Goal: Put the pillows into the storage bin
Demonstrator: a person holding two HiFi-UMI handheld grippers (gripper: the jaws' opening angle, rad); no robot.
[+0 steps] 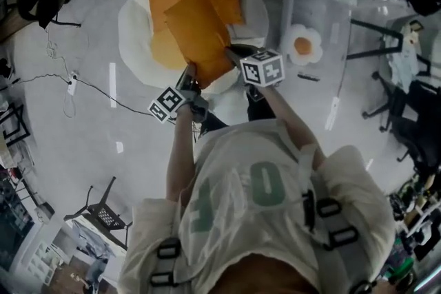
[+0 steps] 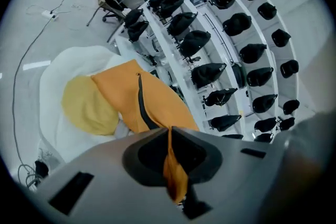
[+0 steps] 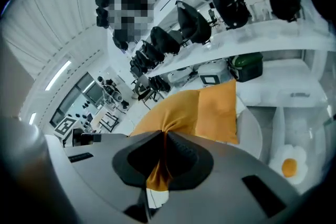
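- Step in hand: carrying the orange pillow [image 1: 200, 34], held over what looks like the white bin [image 1: 132, 31] at 12 o'clock.
- Left hand-held gripper [image 2: 170, 131] is pinching its 6 o'clock corner; right hand-held gripper [image 3: 163, 136] is pinching its 4 o'clock edge.
- Next, probably: lower it, spread both jaws, let it drop in.
- Egg pillow [image 1: 303, 45] lies at 2 o'clock, not yet binned.

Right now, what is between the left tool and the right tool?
An orange pillow spans that gap: the left tool and the right tool each pinch an edge of it, clearest in the head view.
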